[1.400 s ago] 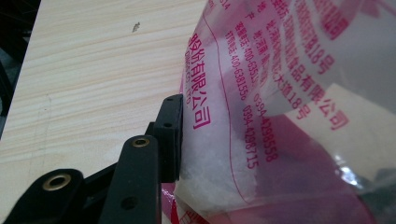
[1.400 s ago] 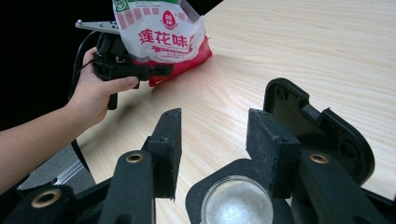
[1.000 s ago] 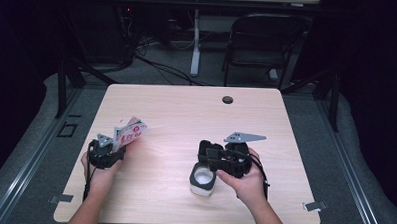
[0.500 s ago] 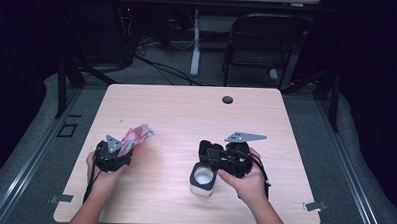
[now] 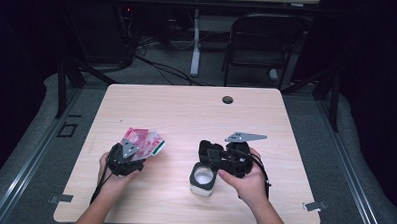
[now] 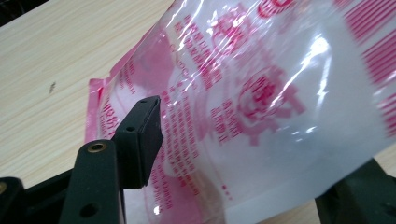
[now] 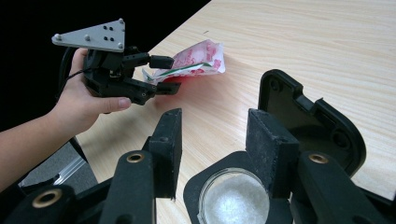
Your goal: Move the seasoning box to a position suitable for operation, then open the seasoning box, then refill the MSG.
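A pink-and-white printed plastic bag point(image 5: 144, 141) lies on the table point(image 5: 196, 112) at the left. My left gripper point(image 5: 141, 153) is at its near end. In the left gripper view the bag point(image 6: 261, 93) runs between the two spread jaws, which have just been opening; the pads stand off it. My right gripper point(image 5: 212, 151) hovers over a small jar point(image 5: 202, 179) of white powder. In the right gripper view the jar point(image 7: 233, 198) sits low between the jaw bases, with its black lid point(image 7: 303, 116) flipped open. The pads are apart, with bare wood between them.
A round cable hole point(image 5: 227, 99) is in the table near its far edge. A dark chair point(image 5: 261, 44) and a desk leg stand beyond the table. The table's left edge drops to the floor just behind the left hand point(image 7: 88, 105).
The left gripper has moved right. The bag has tipped from standing upright to lying on the table, and the left jaws have spread. The right gripper and jar have stayed put.
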